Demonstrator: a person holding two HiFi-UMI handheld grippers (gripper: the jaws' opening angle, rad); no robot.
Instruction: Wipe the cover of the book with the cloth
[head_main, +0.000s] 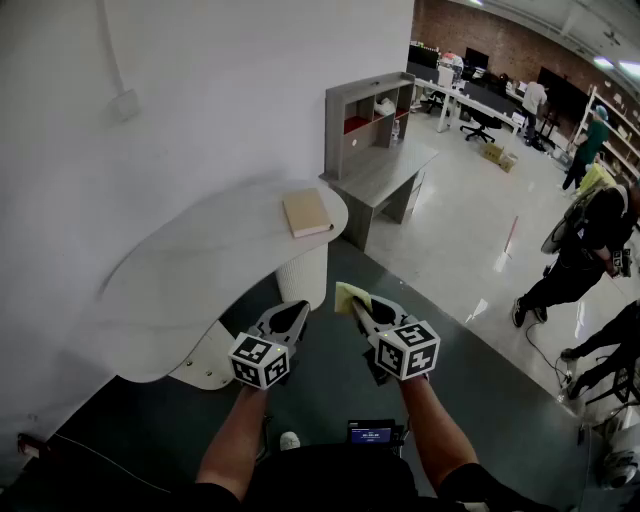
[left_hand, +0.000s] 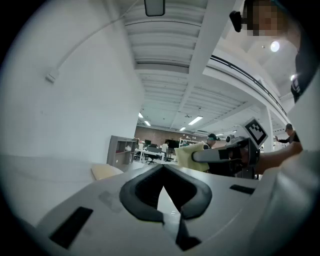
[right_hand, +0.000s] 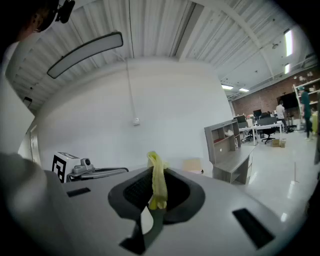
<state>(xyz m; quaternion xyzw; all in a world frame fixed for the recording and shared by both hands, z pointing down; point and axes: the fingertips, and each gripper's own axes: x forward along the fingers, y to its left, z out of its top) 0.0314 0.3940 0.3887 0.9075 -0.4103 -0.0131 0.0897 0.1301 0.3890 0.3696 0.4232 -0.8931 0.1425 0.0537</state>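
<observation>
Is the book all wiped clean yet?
Not yet. Done: the right gripper has the yellow cloth pinched in its jaws. In hand: it holds the cloth in the air, short of the table. Left: reach the book lying there and wipe its cover.
</observation>
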